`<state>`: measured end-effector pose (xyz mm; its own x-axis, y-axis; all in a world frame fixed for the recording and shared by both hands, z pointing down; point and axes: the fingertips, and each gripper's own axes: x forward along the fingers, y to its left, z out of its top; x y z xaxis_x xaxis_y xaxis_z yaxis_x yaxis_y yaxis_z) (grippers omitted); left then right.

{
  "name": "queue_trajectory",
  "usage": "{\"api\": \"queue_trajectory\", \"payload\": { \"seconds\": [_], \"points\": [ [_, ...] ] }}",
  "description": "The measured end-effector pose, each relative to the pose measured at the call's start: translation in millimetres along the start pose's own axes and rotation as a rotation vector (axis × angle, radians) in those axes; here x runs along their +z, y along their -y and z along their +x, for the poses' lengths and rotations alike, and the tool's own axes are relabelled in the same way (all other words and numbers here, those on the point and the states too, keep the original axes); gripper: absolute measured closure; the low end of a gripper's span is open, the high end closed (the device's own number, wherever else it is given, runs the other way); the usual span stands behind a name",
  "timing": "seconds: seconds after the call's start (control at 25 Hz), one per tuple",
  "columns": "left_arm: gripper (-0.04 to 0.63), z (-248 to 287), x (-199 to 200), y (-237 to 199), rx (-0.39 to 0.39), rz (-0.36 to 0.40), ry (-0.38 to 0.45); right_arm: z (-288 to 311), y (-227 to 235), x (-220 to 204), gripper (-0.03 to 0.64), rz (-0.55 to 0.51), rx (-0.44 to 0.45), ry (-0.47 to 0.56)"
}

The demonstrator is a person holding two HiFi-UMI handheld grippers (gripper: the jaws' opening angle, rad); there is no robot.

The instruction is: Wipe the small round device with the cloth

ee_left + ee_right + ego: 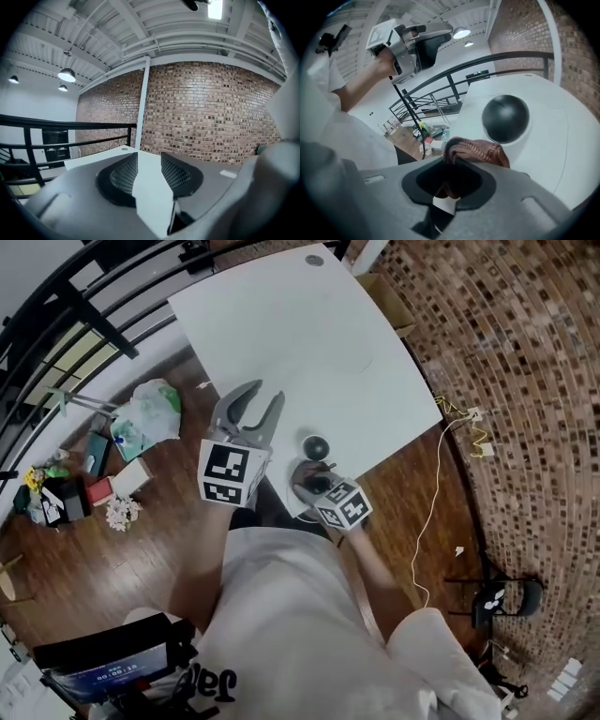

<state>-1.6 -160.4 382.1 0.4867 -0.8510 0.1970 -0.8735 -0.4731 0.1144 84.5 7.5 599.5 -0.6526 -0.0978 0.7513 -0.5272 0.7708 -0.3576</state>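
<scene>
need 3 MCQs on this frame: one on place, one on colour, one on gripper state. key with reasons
1. Where is the small round black device?
A. on the white table
B. on the wooden floor
C. on the black railing

2. What colour is the woven cloth clamped in the right gripper?
A. blue
B. brown
C. white

3. What state is the left gripper in?
A. shut on the cloth
B. shut on the device
C. open, empty

Key:
1 A: the head view shows it standing on the tabletop near the edge.
2 B: the right gripper view shows brown fabric.
3 C: its jaws stand apart, with only the table showing between them.
</scene>
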Motion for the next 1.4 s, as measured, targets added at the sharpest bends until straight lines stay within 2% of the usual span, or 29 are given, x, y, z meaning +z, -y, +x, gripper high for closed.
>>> {"api": "queue_trajectory", "payload": {
  "seconds": [0.08, 0.16, 0.32, 0.4, 0.44, 0.52, 0.64, 0.72, 0.8, 0.88, 0.96, 1.04, 1.16, 1.4],
  "points": [
    [0.423, -6, 0, -5, 0.021, -0.020, 0.001, -2, -14, 8, 0.572, -0.041, 0.041, 0.001],
    [0.423, -10, 1, -12, 0.038, -0.022, 0.006, -19, -24, 32, 0.571, -0.078, 0.079, 0.045],
    [0.423, -24, -1, -38, 0.094, -0.046, 0.008, -62, -22, 119, 0.571, -0.237, 0.111, 0.135],
    [0.423, -34, -3, -51, 0.137, -0.057, 0.010, -60, -9, 154, 0.571, -0.323, 0.130, 0.119],
    [0.423, -38, -4, -56, 0.155, -0.056, 0.011, -52, -3, 163, 0.571, -0.372, 0.151, 0.069],
    [0.424, -42, -8, -61, 0.175, -0.057, 0.009, -27, 8, 159, 0.571, -0.492, 0.222, -0.117],
    [0.423, -47, -19, -65, 0.199, -0.078, -0.005, 2, 7, 130, 0.571, -0.611, 0.441, -0.467],
    [0.423, -52, -27, -70, 0.225, -0.086, -0.021, 10, 0, 110, 0.571, -0.634, 0.598, -0.663],
    [0.423, -57, -34, -74, 0.251, -0.089, -0.036, 10, -2, 90, 0.571, -0.661, 0.706, -0.838],
    [0.423, -63, -39, -77, 0.269, -0.104, -0.045, 8, 1, 72, 0.571, -0.719, 0.752, -0.994],
    [0.423, -68, -44, -81, 0.285, -0.121, -0.054, 13, 9, 62, 0.572, -0.766, 0.757, -1.093],
    [0.423, -70, -50, -84, 0.299, -0.132, -0.063, 22, 19, 63, 0.572, -0.775, 0.736, -1.106],
    [0.423, -69, -52, -83, 0.303, -0.141, -0.068, 33, 37, 78, 0.572, -0.733, 0.670, -1.034],
    [0.423, -57, -49, -69, 0.250, -0.135, -0.075, 21, 88, 91, 0.572, -0.509, 0.546, -0.836]
  ]
}}
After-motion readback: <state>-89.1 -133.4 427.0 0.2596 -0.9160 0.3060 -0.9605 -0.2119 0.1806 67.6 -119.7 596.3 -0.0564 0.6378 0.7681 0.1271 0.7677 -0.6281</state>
